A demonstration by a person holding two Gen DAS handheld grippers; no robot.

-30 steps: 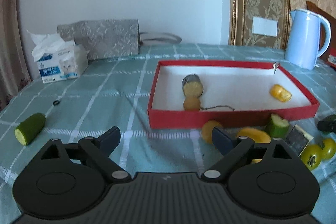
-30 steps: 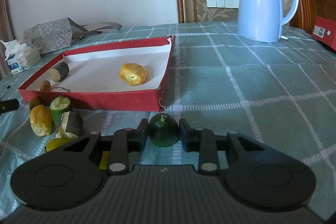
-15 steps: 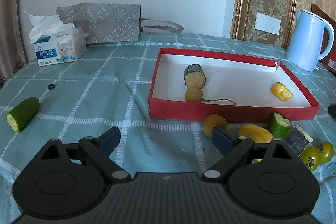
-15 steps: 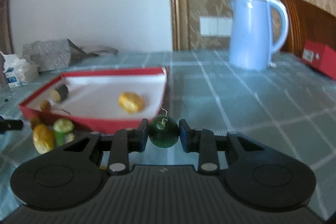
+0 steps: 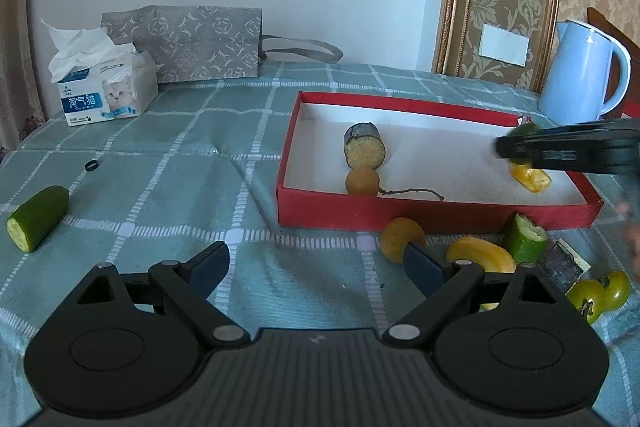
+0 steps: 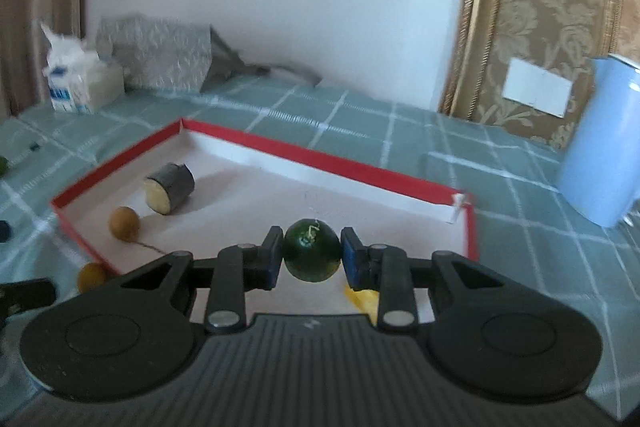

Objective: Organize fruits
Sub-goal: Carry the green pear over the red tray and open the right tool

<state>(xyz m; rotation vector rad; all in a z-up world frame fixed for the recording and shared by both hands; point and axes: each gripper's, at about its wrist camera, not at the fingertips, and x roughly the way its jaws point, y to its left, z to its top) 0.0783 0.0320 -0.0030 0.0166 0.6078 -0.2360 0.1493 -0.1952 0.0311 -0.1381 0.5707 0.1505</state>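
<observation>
Left wrist view: left gripper (image 5: 316, 263) spread wide, nothing between the fingers, low over the checked tablecloth (image 5: 168, 163). Red tray (image 5: 400, 217) ahead holds a dark-skinned cut piece (image 5: 364, 146), a brown round fruit (image 5: 362, 180) and a yellow piece (image 5: 530, 177). Right gripper (image 5: 516, 147) reaches in from the right over the tray. Cucumber chunk (image 5: 38, 217) far left; more fruit pieces just in front of the tray.

Right wrist view: right gripper clamped on a dark green round fruit (image 6: 311, 250), held over the tray interior. Blue kettle (image 6: 600, 143) at right.
</observation>
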